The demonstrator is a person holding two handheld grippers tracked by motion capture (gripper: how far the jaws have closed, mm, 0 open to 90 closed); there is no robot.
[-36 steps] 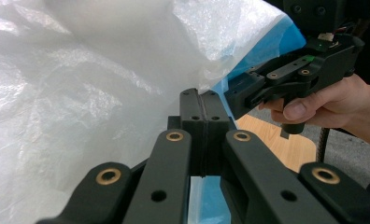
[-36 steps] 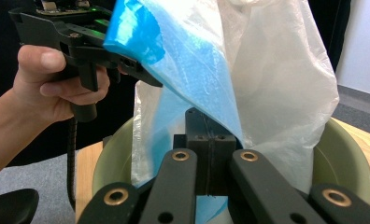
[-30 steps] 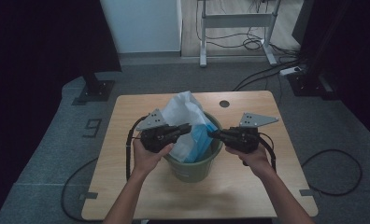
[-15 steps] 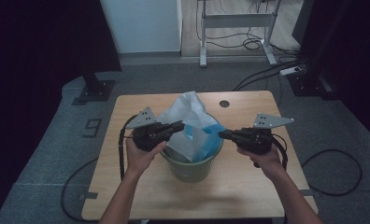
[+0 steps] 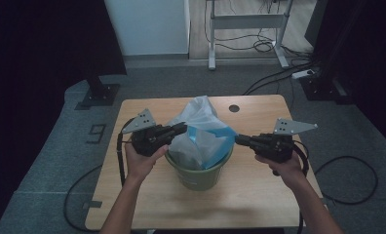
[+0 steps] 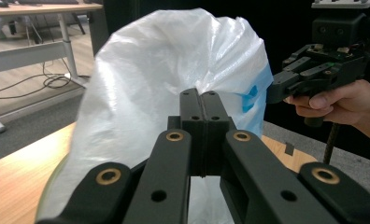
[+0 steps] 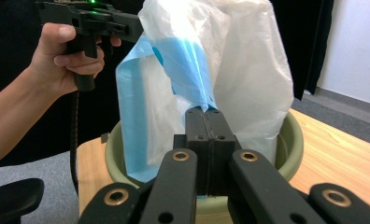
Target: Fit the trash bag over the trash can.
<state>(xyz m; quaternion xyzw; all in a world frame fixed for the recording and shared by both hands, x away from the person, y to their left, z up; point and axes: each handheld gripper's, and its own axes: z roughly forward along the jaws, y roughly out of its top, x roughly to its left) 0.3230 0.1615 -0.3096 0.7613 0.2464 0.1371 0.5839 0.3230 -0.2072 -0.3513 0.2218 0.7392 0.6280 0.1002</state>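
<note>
Holding both tools level over the table point(image 5: 259, 195), I read the bag point(image 5: 201, 131) as standing between them in the green bucket point(image 5: 201, 176), which sits near the table's middle. The left gripper point(image 5: 181, 128) has its jaws pressed fully together on the bag's upper left edge; in the left gripper view the white film point(image 6: 155, 70) rises directly behind the closed tips. The right gripper point(image 5: 240, 140) is likewise fully closed, pinching the blue-banded edge point(image 7: 188, 60) at the bucket's right rim. I see bare tabletop on all sides of the bucket, with more room toward the near edge than the far one. The bag's long axis runs upright, its crumpled peak leaning slightly toward the far side, mouth edges spread left to right.
</note>
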